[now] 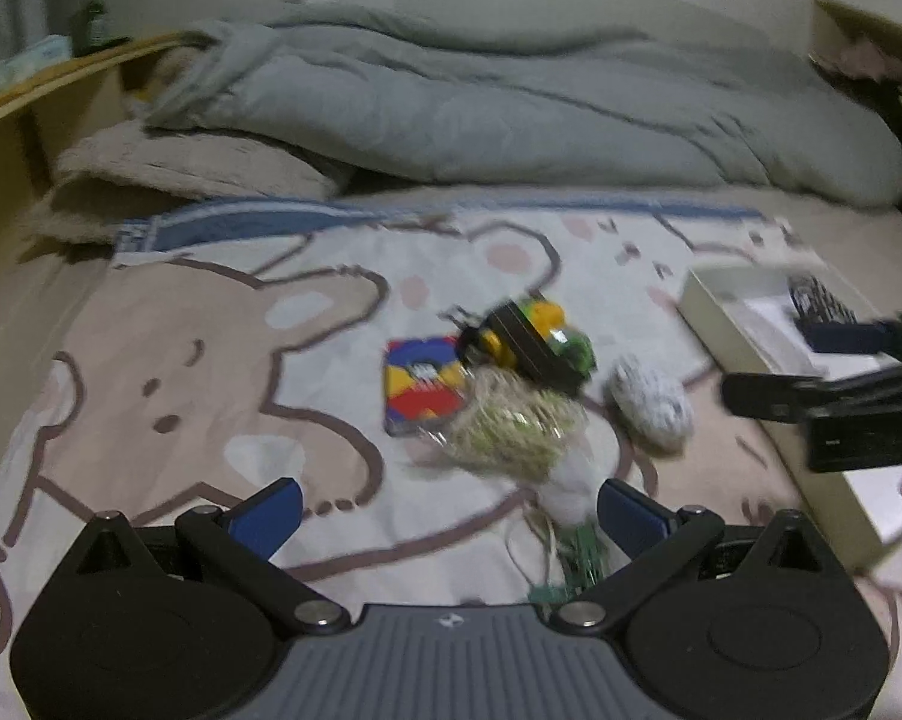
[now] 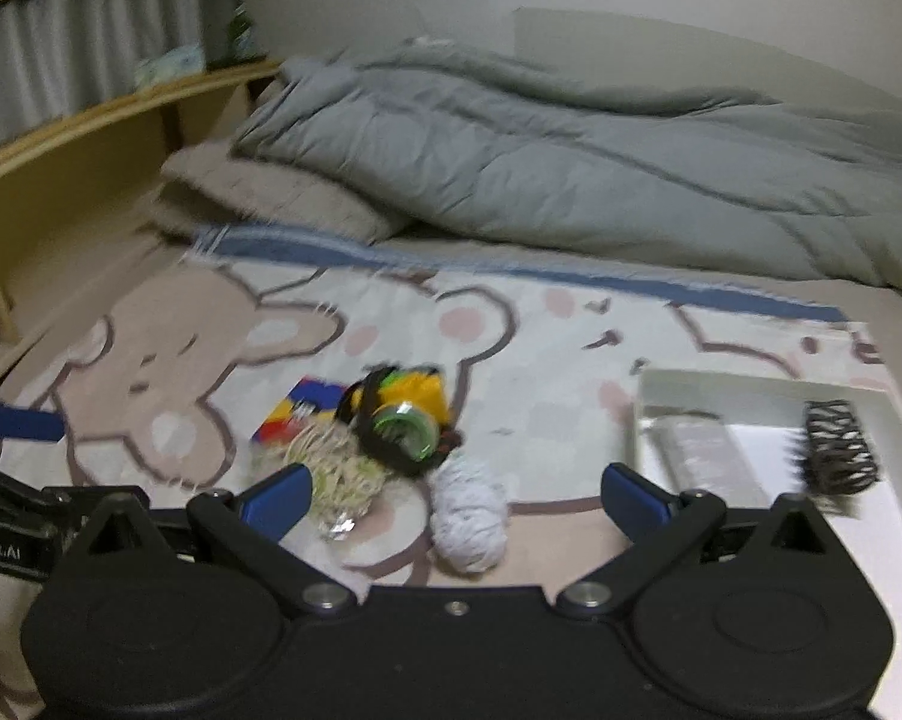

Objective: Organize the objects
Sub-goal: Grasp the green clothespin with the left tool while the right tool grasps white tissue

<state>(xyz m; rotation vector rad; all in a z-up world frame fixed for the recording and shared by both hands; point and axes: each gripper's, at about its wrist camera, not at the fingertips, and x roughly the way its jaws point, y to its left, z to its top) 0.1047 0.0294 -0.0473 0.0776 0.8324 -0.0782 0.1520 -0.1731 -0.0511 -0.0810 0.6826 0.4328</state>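
Note:
A small heap lies on the bear-print blanket [image 1: 180, 360]: a colourful card pack [image 1: 420, 387], a yellow and green toy with black straps [image 1: 529, 342], a dried-flower bunch [image 1: 511, 432] and a white yarn ball [image 1: 652, 399]. The same heap shows in the right wrist view: card pack [image 2: 297, 411], toy [image 2: 405, 420], bunch [image 2: 342, 474], yarn ball [image 2: 469, 510]. A white box [image 2: 751, 456] at the right holds a black hair brush [image 2: 838, 450]. My left gripper [image 1: 451, 510] is open and empty, just short of the bunch. My right gripper [image 2: 457, 501] is open and empty over the yarn ball.
A grey duvet [image 1: 481, 114] and a beige pillow [image 1: 192, 168] lie at the back of the bed. A wooden shelf [image 2: 90, 138] stands at the left. The box also shows at the right in the left wrist view [image 1: 745, 324], with the right gripper's body over it.

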